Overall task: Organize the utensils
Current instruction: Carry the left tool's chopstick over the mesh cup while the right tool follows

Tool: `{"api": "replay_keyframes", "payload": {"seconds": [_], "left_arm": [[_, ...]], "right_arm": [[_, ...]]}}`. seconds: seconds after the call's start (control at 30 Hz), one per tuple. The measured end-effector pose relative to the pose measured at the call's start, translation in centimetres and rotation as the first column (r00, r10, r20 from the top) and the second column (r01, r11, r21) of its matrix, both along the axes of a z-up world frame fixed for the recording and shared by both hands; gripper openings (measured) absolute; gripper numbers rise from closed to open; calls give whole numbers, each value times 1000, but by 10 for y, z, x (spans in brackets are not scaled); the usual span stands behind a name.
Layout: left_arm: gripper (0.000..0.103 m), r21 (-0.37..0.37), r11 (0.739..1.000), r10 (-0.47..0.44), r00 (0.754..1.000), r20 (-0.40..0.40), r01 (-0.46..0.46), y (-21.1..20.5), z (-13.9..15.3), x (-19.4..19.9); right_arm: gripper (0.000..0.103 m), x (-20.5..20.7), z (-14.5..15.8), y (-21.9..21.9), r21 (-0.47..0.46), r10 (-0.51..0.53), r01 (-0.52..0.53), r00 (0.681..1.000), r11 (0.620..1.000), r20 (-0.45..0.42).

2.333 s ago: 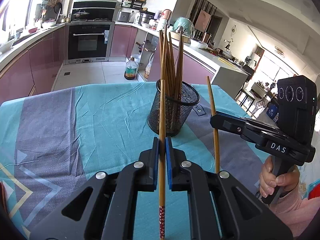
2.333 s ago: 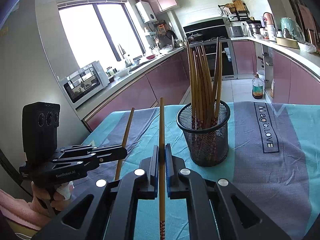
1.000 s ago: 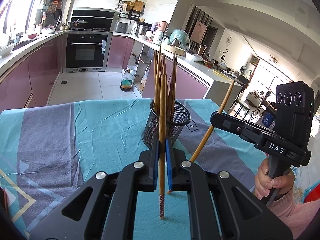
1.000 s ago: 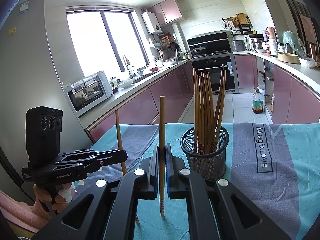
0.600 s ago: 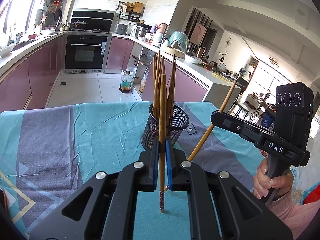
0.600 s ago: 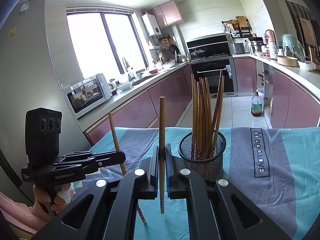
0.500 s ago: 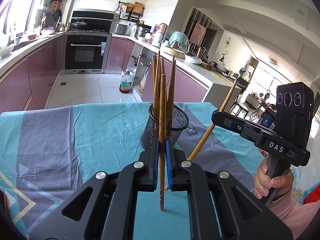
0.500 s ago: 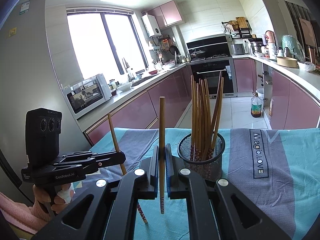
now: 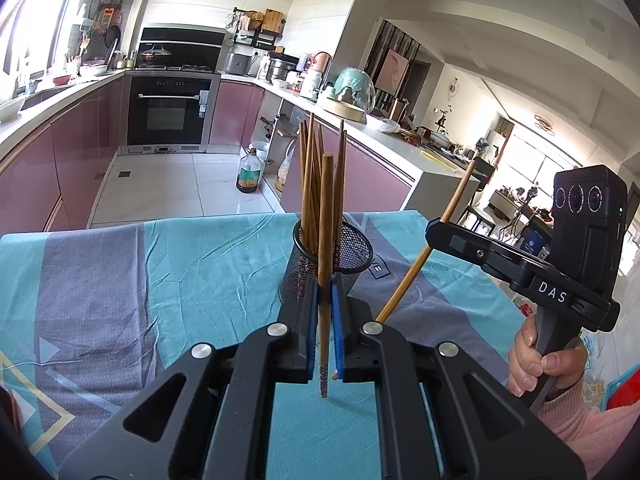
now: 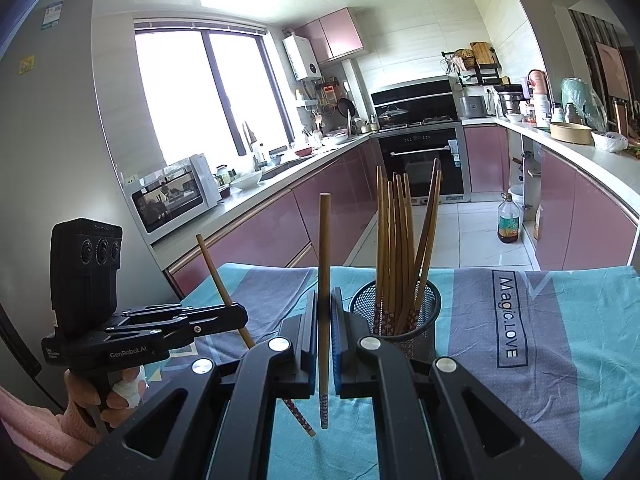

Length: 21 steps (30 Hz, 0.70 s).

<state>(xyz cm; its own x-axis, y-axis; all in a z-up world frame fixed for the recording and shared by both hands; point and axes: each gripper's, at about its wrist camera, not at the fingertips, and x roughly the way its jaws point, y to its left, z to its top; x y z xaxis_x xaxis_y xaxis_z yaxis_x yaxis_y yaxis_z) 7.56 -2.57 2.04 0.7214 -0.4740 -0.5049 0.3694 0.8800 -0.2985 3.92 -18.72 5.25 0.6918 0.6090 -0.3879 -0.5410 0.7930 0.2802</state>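
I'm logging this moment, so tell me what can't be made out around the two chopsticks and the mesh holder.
- Mesh holder base: hidden by the right gripper; also blocked in the left wrist view.
- Left gripper: its chopstick overlaps the holder's chopsticks, so depth is unclear.
- Holder's chopstick count: they overlap.

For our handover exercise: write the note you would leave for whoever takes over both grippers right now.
Left gripper: shut on a chopstick, upright, patterned end down, above the cloth.
Right gripper: shut on a second chopstick, likewise.
Mesh holder: stands on the cloth just beyond both grippers, already holding a bundle of chopsticks.
Left to do: lift each held chopstick over the rim, drop it in.
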Motion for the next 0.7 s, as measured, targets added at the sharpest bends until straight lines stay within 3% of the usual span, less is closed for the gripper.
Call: {"api": "replay_keyframes", "payload": {"seconds": [0.7], "left_arm": [[7, 13, 1000, -8, 999, 44, 8, -6, 16, 5]], "right_arm": [[5, 2, 12, -5, -1, -17, 17, 999, 1000, 39]]}}
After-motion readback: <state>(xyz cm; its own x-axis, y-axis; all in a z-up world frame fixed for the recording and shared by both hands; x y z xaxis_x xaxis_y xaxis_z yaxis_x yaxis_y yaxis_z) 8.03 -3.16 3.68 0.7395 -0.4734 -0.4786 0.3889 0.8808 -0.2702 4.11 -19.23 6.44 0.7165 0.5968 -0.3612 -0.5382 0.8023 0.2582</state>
